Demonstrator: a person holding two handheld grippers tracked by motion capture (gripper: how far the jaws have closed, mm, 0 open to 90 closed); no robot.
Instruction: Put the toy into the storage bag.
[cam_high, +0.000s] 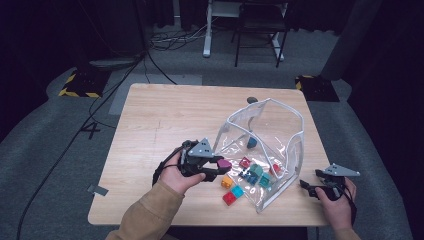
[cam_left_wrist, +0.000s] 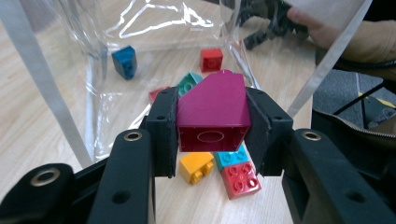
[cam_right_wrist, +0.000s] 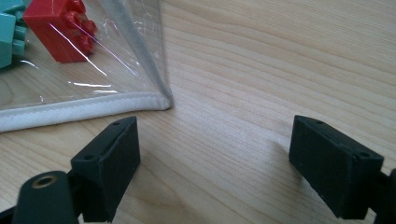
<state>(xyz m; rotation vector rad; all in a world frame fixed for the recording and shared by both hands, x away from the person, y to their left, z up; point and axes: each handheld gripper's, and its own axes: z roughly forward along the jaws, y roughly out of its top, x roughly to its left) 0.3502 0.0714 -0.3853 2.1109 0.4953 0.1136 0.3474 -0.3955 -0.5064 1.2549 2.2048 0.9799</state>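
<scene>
The sloped plastic brick (cam_left_wrist: 212, 112) is magenta; the loose plastic bricks are orange (cam_left_wrist: 196, 167), red (cam_left_wrist: 240, 179) and blue (cam_left_wrist: 125, 60); the pouch (cam_high: 292, 145) is clear with grey edging.

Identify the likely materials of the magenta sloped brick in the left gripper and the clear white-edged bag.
Magenta sloped brick: likely hard moulded plastic, smooth with a soft sheen.
Clear white-edged bag: probably flexible vinyl film, glossy with creases and glare; its white edging looks like stitched fabric.
</scene>
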